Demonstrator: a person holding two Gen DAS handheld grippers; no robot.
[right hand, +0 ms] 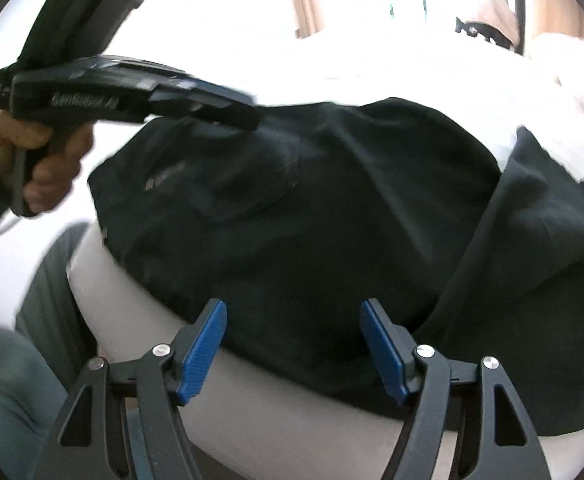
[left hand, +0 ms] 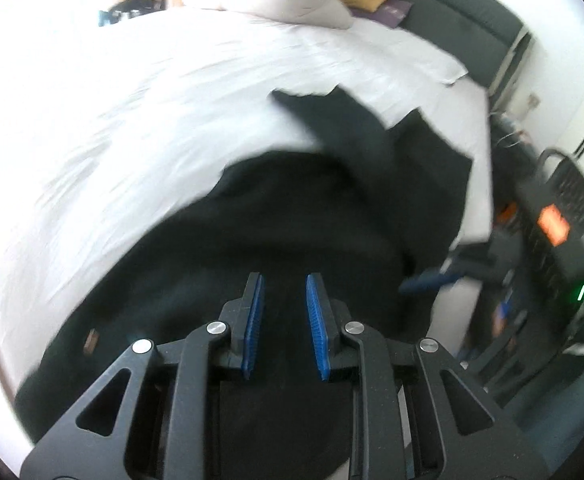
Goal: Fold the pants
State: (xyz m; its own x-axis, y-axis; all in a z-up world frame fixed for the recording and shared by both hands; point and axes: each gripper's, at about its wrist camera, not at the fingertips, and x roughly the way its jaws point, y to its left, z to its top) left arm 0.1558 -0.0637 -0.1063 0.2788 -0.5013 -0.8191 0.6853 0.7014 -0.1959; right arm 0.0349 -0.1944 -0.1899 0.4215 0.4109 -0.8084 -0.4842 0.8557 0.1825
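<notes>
Black soft pants lie rumpled on white creased bed sheet, small brown tag near waistband. Left gripper narrowly parted, gripping nothing; right gripper spread wide over pants edge, blue ribbed pads.

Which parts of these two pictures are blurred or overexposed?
Left wrist view: motion blur smears the black pants and the white sheet; the left tongs stay sharp. Right wrist view: the window area is blown out to white; the right tongs are sharp, the pants softer.
</notes>
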